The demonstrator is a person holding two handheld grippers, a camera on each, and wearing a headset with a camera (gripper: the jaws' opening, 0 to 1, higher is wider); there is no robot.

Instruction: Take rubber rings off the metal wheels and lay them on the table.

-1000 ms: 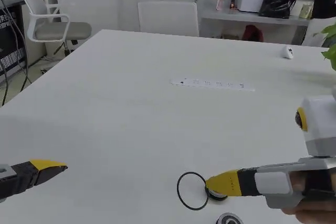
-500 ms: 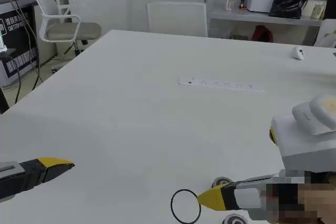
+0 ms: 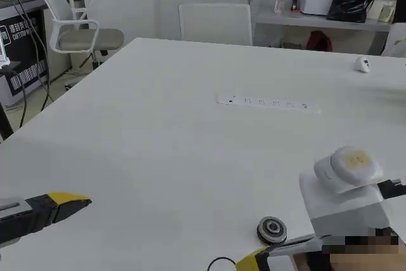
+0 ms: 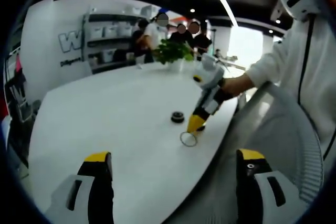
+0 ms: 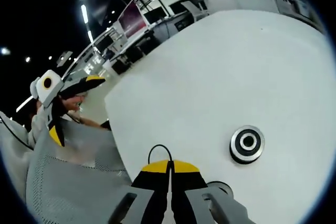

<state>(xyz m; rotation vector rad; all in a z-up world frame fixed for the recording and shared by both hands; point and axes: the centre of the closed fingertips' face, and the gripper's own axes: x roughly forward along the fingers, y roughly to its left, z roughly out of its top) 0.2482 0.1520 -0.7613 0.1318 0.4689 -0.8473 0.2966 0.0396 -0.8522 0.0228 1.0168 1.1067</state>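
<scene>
1. Black rubber in a thin loop: the rubber ring (image 5: 159,147) lies flat on the white desk (image 3: 190,144), close to its near edge. It is apart from the metal wheel (image 5: 247,144), and its near side runs in under the tips of the right claw (image 5: 169,165).
2. That claw's jaws are pressed together. In the right gripper view they seem to pinch the ring's near side (the pinch itself is hidden under the yellow tips, so this is a judgement).
3. The change: a second ago the right claw's tip sat over a wheel with the ring just beside it. Since then the claw has drawn back toward the person, and the ring has slid over the desk with it. (The head camera shifted a little too, but ring and wheel have parted by more than that explains.)
4. The metal wheel now stands uncovered. A second wheel (image 5: 221,186) sits just beside the right claw's body.
5. The left claw (image 4: 173,156) hovers well apart at the other side, jaws spread wide and holding nothing (much where it was before).
6. For the task, this ring is off and all but laid down, and releasing it would finish that step. The uncovered wheel shows a dark outer band, possibly a ring not yet taken, though I cannot tell.
</scene>
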